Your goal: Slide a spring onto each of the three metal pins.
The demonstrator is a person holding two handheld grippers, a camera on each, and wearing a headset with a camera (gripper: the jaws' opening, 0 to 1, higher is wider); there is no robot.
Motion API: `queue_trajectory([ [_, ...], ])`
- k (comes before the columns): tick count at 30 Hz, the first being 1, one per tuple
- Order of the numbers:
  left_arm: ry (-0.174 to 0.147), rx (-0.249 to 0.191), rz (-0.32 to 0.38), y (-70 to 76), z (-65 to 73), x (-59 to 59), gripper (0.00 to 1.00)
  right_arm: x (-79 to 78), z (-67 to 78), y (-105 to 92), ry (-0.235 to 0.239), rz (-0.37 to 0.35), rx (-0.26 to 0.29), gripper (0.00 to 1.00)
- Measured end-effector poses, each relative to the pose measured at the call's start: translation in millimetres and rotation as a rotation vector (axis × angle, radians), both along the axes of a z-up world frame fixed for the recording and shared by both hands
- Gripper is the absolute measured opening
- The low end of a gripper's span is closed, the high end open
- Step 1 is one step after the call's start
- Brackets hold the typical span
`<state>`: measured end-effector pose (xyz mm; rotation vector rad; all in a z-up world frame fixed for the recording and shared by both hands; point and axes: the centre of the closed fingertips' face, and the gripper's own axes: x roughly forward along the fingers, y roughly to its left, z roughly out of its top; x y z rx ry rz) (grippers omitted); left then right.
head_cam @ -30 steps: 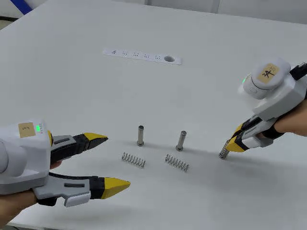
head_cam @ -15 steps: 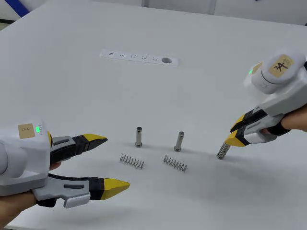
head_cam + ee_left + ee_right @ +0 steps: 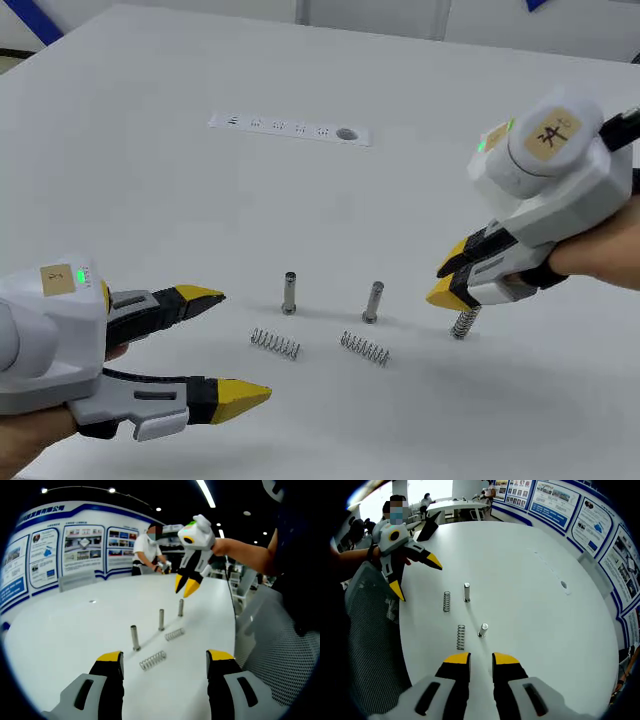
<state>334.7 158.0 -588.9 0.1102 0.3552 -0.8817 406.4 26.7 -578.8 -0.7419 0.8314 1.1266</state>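
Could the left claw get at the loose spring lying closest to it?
Probably yes. The left claw is open, and the nearest spring lies flat on the table just ahead of its tips, with nothing between them.

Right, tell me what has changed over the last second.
The right gripper has lifted off the spring on the right-hand pin, moving up and to the left, and its fingers are now apart. The spring stays on that pin. The left gripper is still open, and the other two pins and two loose springs are untouched.
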Motion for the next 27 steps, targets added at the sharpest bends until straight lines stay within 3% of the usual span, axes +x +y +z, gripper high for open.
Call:
queue_trajectory([
  [12,0.0,-0.002,0.001,0.1,0.3,-0.2,0.68,-22.7,-51.5,17.8,0.098,0.03,-0.004,0.18],
  [15,0.002,-0.002,0.001,0.3,-0.8,-0.5,0.68,-23.3,-63.0,19.8,0.097,0.033,-0.012,0.17],
  [27,0.005,-0.001,0.0,-0.5,-1.8,-0.6,0.68,-20.6,-79.7,22.0,0.104,0.015,-0.021,0.16],
])
